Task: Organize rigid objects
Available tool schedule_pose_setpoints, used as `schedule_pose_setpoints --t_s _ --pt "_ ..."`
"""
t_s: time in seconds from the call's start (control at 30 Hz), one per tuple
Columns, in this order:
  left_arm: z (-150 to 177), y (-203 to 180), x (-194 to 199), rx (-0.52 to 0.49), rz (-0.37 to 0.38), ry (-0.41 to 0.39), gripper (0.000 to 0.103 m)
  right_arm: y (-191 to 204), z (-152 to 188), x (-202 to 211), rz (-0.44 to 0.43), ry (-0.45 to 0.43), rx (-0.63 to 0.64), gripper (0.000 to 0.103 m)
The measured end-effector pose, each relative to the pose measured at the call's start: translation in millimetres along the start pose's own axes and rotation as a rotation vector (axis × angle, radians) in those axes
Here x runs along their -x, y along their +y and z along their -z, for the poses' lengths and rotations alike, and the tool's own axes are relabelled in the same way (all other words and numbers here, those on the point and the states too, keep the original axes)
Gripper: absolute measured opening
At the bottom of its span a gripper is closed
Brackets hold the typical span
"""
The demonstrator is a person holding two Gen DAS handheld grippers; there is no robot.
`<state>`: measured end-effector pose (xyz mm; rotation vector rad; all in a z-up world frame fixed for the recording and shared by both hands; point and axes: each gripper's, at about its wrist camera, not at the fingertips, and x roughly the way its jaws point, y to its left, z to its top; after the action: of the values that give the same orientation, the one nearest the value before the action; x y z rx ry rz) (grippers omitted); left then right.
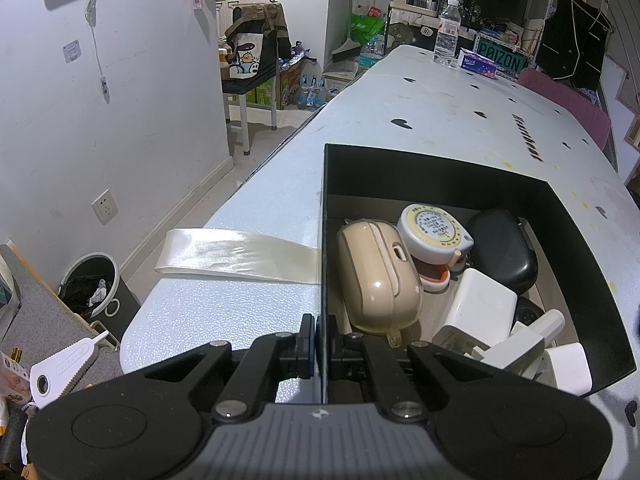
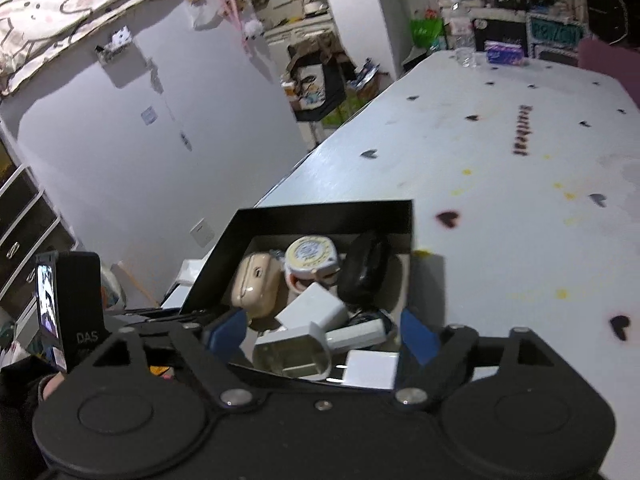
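Tape measure print too small to read, right-wrist view motion-blurred, box contents overlapping.

Cool indoor light, heavy fisheye bending with dark corners (right wrist view motion-blurred).
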<state>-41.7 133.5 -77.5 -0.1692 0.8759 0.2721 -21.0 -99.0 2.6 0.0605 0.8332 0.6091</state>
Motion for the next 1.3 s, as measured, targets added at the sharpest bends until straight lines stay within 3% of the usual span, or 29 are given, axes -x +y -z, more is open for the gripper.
schedule_pose_setpoints --t_s 0.33,0.83,1.03,1.3 --pt "0 0 0 0.001 0.001 0.000 0.004 -6 10 20 0.095 -0.063 0.032 0.103" --pt "-2 -1 4 0.001 0.004 -0.002 0.005 -11 16 23 0.131 -0.072 0.042 0.103" --pt "-3 -12 34 -0.055 -0.039 -0.089 0.006 -13 17 27 0.133 -0.084 0.045 0.103" --pt "-2 -7 74 -0.031 -0.002 -0.134 0.012 -14 17 32 0.145 -0.097 0.051 0.103"
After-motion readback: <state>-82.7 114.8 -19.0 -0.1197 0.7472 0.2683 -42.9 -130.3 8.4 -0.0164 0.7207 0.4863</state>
